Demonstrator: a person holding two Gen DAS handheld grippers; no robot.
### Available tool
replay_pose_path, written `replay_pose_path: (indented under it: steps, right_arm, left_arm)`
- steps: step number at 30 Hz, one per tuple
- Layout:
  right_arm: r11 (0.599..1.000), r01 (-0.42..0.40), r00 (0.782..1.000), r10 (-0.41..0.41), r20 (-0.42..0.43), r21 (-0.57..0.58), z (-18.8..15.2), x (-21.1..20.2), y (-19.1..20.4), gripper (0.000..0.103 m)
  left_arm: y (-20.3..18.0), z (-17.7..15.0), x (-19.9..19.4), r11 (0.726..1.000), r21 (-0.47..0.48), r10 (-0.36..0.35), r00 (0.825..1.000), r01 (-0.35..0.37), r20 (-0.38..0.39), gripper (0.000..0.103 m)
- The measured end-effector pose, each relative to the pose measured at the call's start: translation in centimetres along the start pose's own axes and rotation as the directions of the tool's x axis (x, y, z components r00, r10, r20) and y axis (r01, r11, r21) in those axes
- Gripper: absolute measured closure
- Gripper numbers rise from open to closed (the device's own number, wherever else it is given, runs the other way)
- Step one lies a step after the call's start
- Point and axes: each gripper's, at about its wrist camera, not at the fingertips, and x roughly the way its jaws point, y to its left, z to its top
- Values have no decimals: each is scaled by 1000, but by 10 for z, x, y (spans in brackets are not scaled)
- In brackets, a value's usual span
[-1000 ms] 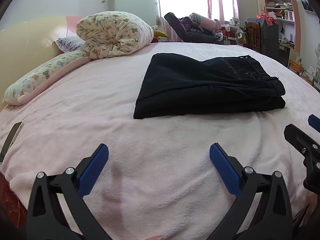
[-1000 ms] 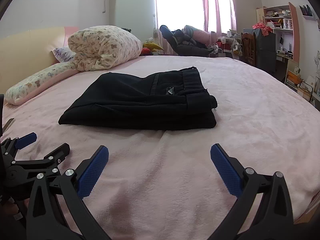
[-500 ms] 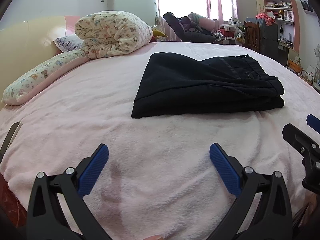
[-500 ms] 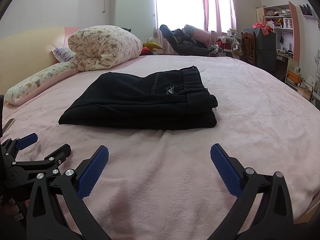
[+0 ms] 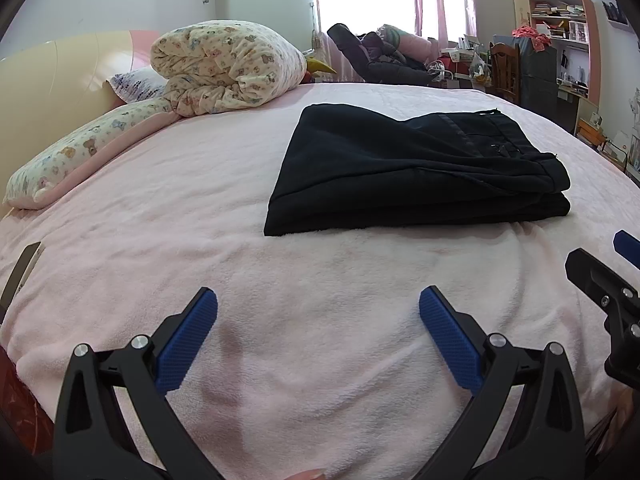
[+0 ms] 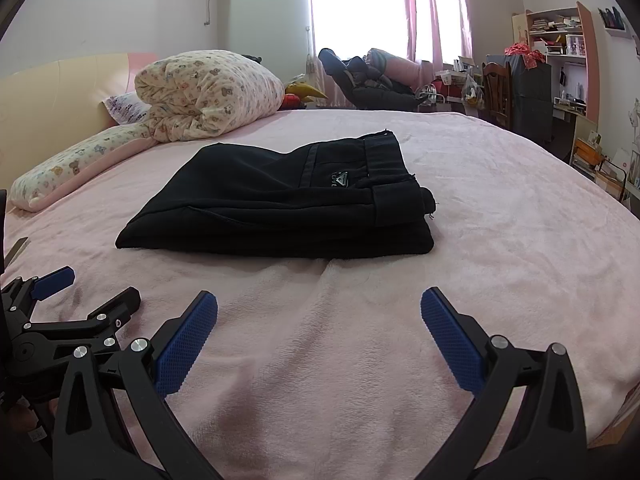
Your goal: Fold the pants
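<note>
The black pants [image 5: 408, 176] lie folded into a flat rectangle on the pink bed cover [image 5: 160, 220]; they also show in the right wrist view [image 6: 288, 212], waistband to the right. My left gripper [image 5: 318, 320] is open and empty, held low over the cover, short of the pants. My right gripper [image 6: 319, 318] is open and empty, also short of the pants. Each gripper shows at the edge of the other's view: the right one [image 5: 600, 280], the left one [image 6: 86, 290].
A rolled patterned duvet [image 5: 224, 68] and a long pillow [image 5: 84, 148] lie at the bed's far left by the headboard. A dark flat object [image 5: 20, 272] lies at the left edge. Clothes, a chair [image 5: 506, 72] and shelves stand beyond the bed.
Both views have barely shifted. The pants lie still, and both grippers stay open.
</note>
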Motion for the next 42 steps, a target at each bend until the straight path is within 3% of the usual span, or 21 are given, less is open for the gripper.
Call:
replay_pose_path:
  steps: [42]
  right_arm:
    - [1000,-3,1000,3,-6,3,-1,2,-2,1]
  left_arm:
    - [1,-1,1,1000,2,0,1000,0,-2,2]
